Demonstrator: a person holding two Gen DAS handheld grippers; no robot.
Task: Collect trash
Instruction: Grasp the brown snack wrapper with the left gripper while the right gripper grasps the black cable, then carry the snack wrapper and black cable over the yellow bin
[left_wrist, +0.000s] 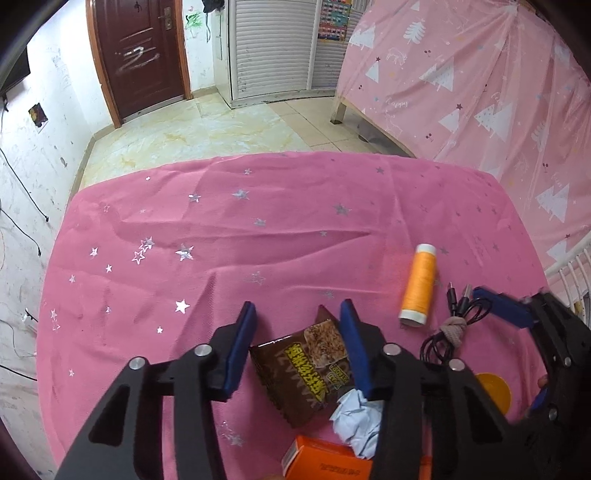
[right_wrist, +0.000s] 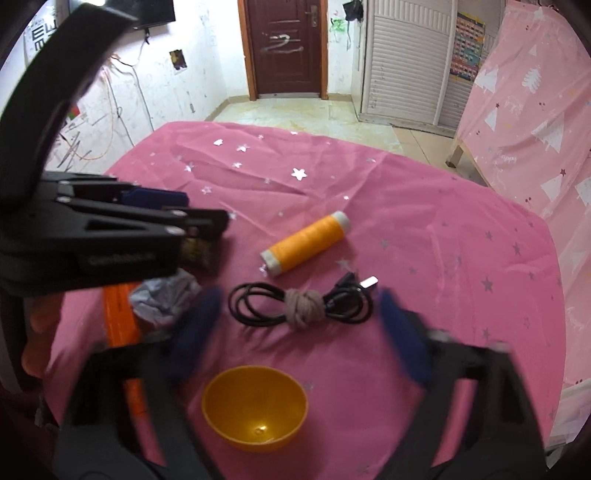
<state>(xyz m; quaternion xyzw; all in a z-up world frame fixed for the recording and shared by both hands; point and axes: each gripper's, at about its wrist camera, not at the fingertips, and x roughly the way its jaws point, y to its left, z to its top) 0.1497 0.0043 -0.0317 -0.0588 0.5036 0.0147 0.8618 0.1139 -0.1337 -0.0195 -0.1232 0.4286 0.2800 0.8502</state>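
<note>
On a table (left_wrist: 147, 236) draped in pink star-print cloth, the left claw (left_wrist: 297, 317) hangs spread over a brown snack wrapper (left_wrist: 306, 373), its blue fingers (left_wrist: 242, 347) flanking the packet on either side without closing on it. Just beside the wrapper, toward the camera, lies a crumpled wad of pale paper (left_wrist: 358, 421), touching an orange box (left_wrist: 325, 461) at the near edge of the table.

The right claw (right_wrist: 299, 325), blurred in its own view, is also spread wide, gripping nothing, above a yellow bowl (right_wrist: 255, 406) that stands upright on the cloth. Beyond its fingers lies a coiled black USB cable (right_wrist: 295, 306) bound with a knotted beige tie, and past that an orange spool of thread (right_wrist: 306, 243) resting on its side.

From the right wrist view the paper wad (right_wrist: 162, 299) and orange box (right_wrist: 118, 314) sit to the left, partly under the left claw's black frame (right_wrist: 110, 236).
</note>
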